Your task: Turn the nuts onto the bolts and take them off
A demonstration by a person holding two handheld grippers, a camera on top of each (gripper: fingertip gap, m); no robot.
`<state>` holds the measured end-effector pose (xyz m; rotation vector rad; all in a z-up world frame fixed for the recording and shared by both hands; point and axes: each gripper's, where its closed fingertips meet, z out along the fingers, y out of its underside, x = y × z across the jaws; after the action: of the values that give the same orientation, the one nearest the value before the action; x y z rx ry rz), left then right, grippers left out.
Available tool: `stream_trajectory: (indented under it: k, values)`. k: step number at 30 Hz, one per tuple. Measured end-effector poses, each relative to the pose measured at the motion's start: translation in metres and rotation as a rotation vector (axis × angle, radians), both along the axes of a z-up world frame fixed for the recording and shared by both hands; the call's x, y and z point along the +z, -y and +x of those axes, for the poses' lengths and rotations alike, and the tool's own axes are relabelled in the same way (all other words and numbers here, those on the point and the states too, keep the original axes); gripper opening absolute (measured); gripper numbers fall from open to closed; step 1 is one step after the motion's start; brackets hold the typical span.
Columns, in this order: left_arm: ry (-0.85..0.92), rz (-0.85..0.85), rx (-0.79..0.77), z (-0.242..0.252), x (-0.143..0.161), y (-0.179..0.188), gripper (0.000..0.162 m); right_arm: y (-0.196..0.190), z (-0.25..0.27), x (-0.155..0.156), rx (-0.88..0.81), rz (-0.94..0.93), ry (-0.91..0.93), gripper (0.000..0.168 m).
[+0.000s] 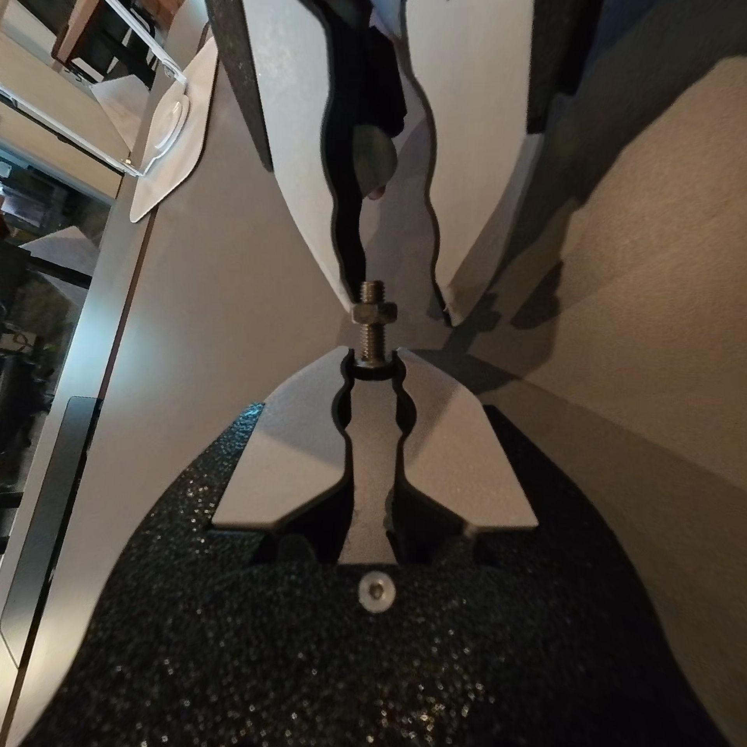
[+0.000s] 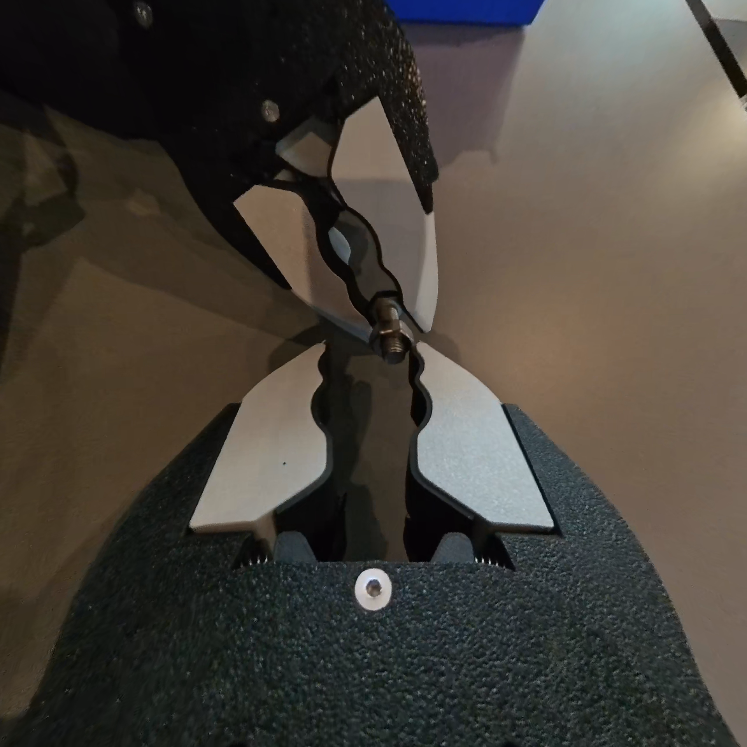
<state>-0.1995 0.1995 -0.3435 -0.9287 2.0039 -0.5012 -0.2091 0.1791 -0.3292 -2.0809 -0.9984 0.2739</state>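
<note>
A steel bolt (image 1: 370, 338) is held by its head in my left gripper (image 1: 372, 351), which is shut on it. The threaded shaft points away from that gripper. A hex nut (image 1: 374, 312) sits partway along the thread, near its free end. My right gripper (image 1: 401, 316) faces it from the far side with its jaws open around the nut, one fingertip (image 1: 351, 303) touching the nut and the other apart from it. In the right wrist view the right gripper (image 2: 372, 348) is open at the bolt (image 2: 393, 352) and nut (image 2: 384, 330), and the left gripper (image 2: 394, 328) comes in from the upper left.
Both grippers hover over a grey-brown table (image 1: 626, 323). A white mat (image 1: 169, 133) and a clear plastic stand (image 1: 141, 52) lie at the table's far left edge. A blue box (image 2: 456, 12) stands at the far end in the right wrist view. The tips of both grippers are at nearly the same place.
</note>
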Motion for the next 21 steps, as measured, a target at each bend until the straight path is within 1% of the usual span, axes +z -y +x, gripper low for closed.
stream_trajectory:
  k: [7, 9, 11, 14, 16, 18, 21]
  values:
    - [-0.012, -0.005, -0.005, 0.0, -0.001, 0.001, 0.017, -0.002, -0.006, 0.009, 0.032, 0.105, 0.02, 0.038]
    - [-0.013, -0.007, -0.002, 0.0, -0.001, 0.001, 0.017, 0.004, -0.017, 0.015, 0.093, 0.124, -0.022, 0.033]
    - [-0.011, -0.018, -0.002, 0.0, -0.001, 0.001, 0.017, 0.008, -0.024, 0.016, 0.131, 0.121, -0.028, 0.033]
    - [-0.01, -0.03, -0.001, 0.0, -0.001, 0.001, 0.017, -0.001, -0.008, 0.017, 0.048, 0.163, 0.033, 0.033]
    - [-0.009, -0.026, -0.001, 0.0, -0.001, 0.001, 0.017, -0.004, 0.003, 0.013, -0.004, 0.125, 0.019, 0.033]
    - [-0.009, -0.019, -0.002, -0.001, -0.001, 0.001, 0.017, -0.003, 0.009, 0.004, -0.033, 0.046, 0.0, 0.037]
    - [-0.008, -0.014, 0.0, -0.001, -0.001, 0.001, 0.017, 0.001, 0.008, -0.007, -0.021, -0.032, -0.026, 0.037]
